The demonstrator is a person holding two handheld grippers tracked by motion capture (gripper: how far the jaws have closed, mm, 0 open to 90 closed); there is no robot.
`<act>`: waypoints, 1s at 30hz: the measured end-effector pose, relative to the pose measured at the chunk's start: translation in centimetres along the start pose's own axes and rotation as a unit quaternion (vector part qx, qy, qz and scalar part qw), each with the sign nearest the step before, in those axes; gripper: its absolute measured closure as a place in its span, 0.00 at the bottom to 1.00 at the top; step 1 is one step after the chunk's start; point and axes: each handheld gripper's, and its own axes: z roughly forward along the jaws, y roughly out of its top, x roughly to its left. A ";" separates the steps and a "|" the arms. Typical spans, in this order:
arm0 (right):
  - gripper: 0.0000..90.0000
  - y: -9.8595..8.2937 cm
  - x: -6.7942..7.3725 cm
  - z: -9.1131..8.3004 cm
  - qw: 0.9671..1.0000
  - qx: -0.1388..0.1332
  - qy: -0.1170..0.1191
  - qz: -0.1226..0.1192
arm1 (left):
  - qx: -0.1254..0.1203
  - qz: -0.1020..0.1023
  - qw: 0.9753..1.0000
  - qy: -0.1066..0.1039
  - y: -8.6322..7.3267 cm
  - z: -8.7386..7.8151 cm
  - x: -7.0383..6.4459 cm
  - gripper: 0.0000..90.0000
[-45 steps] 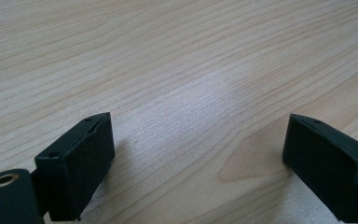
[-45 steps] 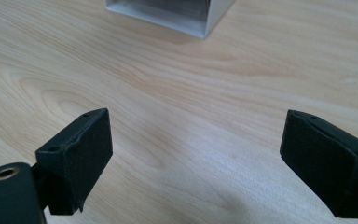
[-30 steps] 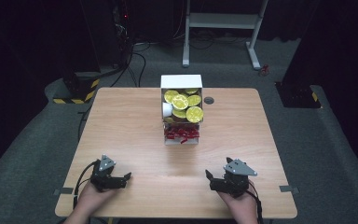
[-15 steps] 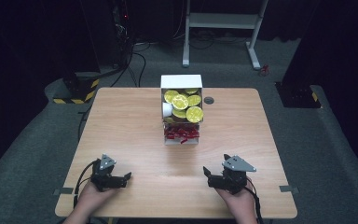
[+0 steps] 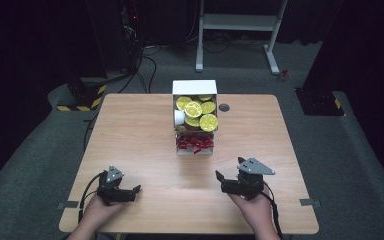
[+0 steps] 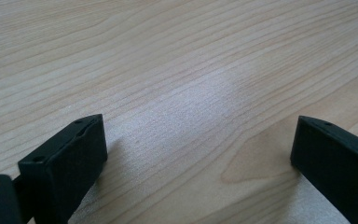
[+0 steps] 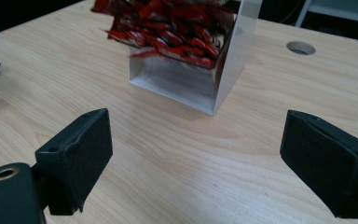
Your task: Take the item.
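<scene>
High view: two grippers, left gripper (image 5: 136,190) and right gripper (image 5: 219,181), both spread wide, one box (image 5: 195,87).

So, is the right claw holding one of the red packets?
No, the right claw is open and empty above the table; the red packets lie farther ahead.

I count one worktop (image 5: 130,135), one white box (image 5: 195,88) on it, and two hand-held grippers: left hand-held gripper (image 5: 132,192) and right hand-held gripper (image 5: 219,179). Yellow discs (image 5: 208,121) and red packets (image 5: 195,144) are too heaped to count.
</scene>
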 end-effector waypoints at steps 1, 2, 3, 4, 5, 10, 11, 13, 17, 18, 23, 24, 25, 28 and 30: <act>0.10 0.0 0.0 0.0 1.000 0.000 0.000 0.000 | 0.000 0.000 1.000 0.000 0.0 0.0 0.0 0.04; 0.10 0.1 0.0 0.0 1.000 -0.001 0.000 -0.001 | 0.000 0.000 1.000 0.000 0.0 0.0 0.0 0.04; 0.10 0.3 0.0 0.0 1.000 -0.003 -0.001 -0.003 | 0.000 0.000 1.000 -0.001 0.0 0.0 0.0 0.04; 0.10 0.4 0.0 0.0 1.000 -0.003 0.000 -0.001 | 0.001 0.001 1.000 -0.001 0.0 0.0 0.0 0.04; 0.10 0.6 0.1 0.0 1.000 -0.005 0.001 0.000 | 0.000 0.001 1.000 -0.001 0.0 0.0 0.0 0.04; 0.10 1.7 0.1 -0.1 1.000 -0.019 0.001 0.002 | 0.000 0.004 1.000 -0.001 0.0 0.0 0.0 0.05; 0.10 1.7 0.1 -0.1 1.000 -0.019 0.001 0.002 | 0.000 0.004 1.000 -0.001 0.0 0.0 0.1 0.05; 0.10 2.2 0.2 -0.1 1.000 -0.022 0.005 -0.004 | 0.000 0.004 1.000 -0.001 0.0 0.0 0.0 0.05; 0.10 2.7 0.3 -0.1 1.000 -0.026 0.009 -0.012 | 0.000 0.004 1.000 -0.001 0.0 0.0 0.0 0.05; 0.10 2.9 0.4 -0.1 1.000 -0.026 0.006 -0.013 | 0.000 0.004 1.000 -0.001 0.0 0.0 0.0 0.05; 0.10 3.4 0.7 0.0 0.999 -0.029 0.007 -0.018 | 0.000 0.004 1.000 -0.001 0.0 0.0 0.0 0.05; 0.10 3.6 0.8 0.2 0.999 -0.030 0.007 -0.021 | 0.000 0.005 1.000 0.000 0.0 0.0 0.0 0.05; 0.10 3.6 0.9 0.2 0.999 -0.030 0.007 -0.021 | 0.000 0.005 1.000 0.000 0.0 0.0 0.0 0.05; 0.10 3.9 1.1 0.3 0.999 -0.033 0.008 -0.023 | -0.001 0.005 1.000 0.001 0.0 0.0 0.0 0.05; 0.10 4.1 1.2 0.4 0.999 -0.033 0.009 -0.022 | -0.001 0.002 1.000 0.001 -0.1 -0.1 0.0 0.05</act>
